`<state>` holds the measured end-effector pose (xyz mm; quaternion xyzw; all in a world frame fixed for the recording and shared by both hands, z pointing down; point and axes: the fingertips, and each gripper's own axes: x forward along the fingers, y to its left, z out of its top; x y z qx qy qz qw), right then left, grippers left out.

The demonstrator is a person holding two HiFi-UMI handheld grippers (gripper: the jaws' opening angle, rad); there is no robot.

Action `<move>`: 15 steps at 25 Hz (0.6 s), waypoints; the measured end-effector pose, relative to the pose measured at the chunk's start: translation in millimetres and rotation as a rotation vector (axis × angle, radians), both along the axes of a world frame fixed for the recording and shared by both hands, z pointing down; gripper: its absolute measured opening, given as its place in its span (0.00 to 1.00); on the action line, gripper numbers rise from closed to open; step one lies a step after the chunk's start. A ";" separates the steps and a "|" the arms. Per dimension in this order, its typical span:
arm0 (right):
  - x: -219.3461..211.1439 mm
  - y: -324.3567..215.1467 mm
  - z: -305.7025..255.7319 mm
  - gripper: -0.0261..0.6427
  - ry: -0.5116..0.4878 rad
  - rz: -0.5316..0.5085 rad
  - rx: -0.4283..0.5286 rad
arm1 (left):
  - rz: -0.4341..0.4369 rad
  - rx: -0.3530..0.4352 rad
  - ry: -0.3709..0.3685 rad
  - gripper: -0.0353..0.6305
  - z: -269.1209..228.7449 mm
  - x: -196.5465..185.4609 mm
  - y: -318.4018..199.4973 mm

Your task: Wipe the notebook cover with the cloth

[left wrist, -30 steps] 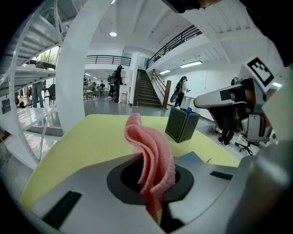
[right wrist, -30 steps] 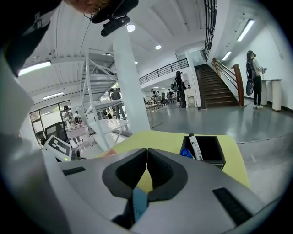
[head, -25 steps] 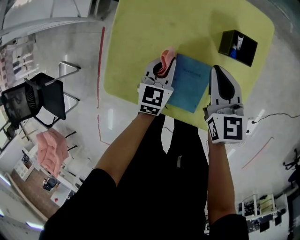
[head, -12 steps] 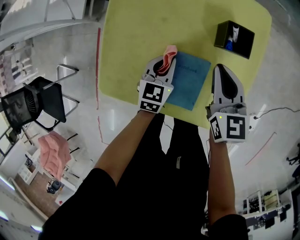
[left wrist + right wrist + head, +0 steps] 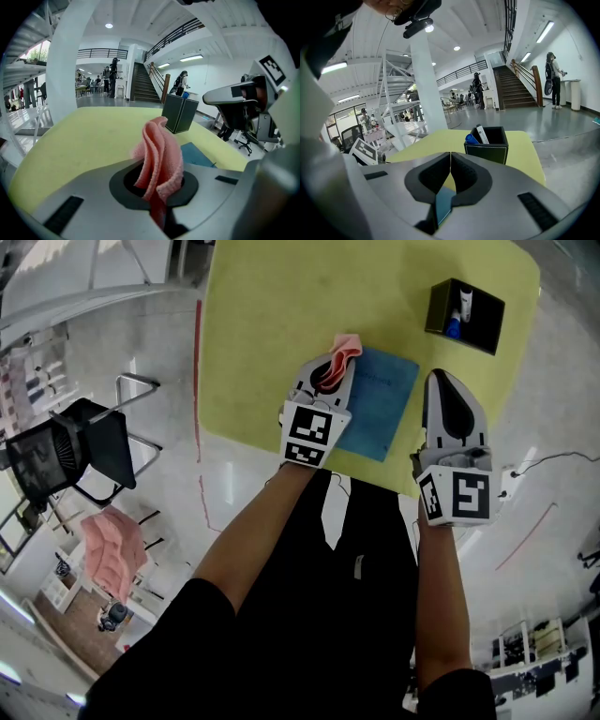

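A blue notebook lies flat near the front edge of the yellow-green table. My left gripper hovers at the notebook's left edge, shut on a pink cloth that sticks up from its jaws; in the left gripper view the cloth fills the middle and a corner of the notebook shows to its right. My right gripper is just right of the notebook, shut and holding nothing, its jaws meeting in the right gripper view, with a sliver of the notebook below them.
A black pen holder with a blue marker stands at the table's far right corner, also seen ahead of the right gripper. A black office chair stands on the floor to the left. The table's front edge runs just under both grippers.
Both grippers have shifted slightly forward over the table; the left one, still holding the cloth, has moved a little toward the notebook's far left corner.
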<state>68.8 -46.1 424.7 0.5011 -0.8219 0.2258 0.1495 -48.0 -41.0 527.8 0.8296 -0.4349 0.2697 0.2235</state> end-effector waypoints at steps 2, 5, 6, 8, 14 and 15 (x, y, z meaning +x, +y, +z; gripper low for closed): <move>1.4 1.1 1.4 0.09 -0.004 0.006 -0.005 | 0.012 -0.001 -0.001 0.09 0.2 5.1 1.5; -0.6 3.6 1.1 0.09 0.003 -0.002 -0.009 | 0.014 -0.007 -0.006 0.09 0.5 9.8 3.0; -1.9 4.4 0.6 0.08 0.013 -0.009 -0.008 | 0.011 -0.008 -0.009 0.09 0.6 10.0 3.0; -2.8 5.6 0.6 0.08 0.033 -0.012 -0.011 | 0.003 -0.011 -0.018 0.09 1.0 9.7 3.2; 2.9 6.2 0.8 0.08 0.070 0.001 -0.011 | -0.013 -0.012 -0.063 0.09 -0.2 10.7 3.0; 4.3 6.7 0.6 0.09 0.081 0.002 -0.010 | -0.013 -0.011 -0.074 0.09 -0.4 11.2 3.4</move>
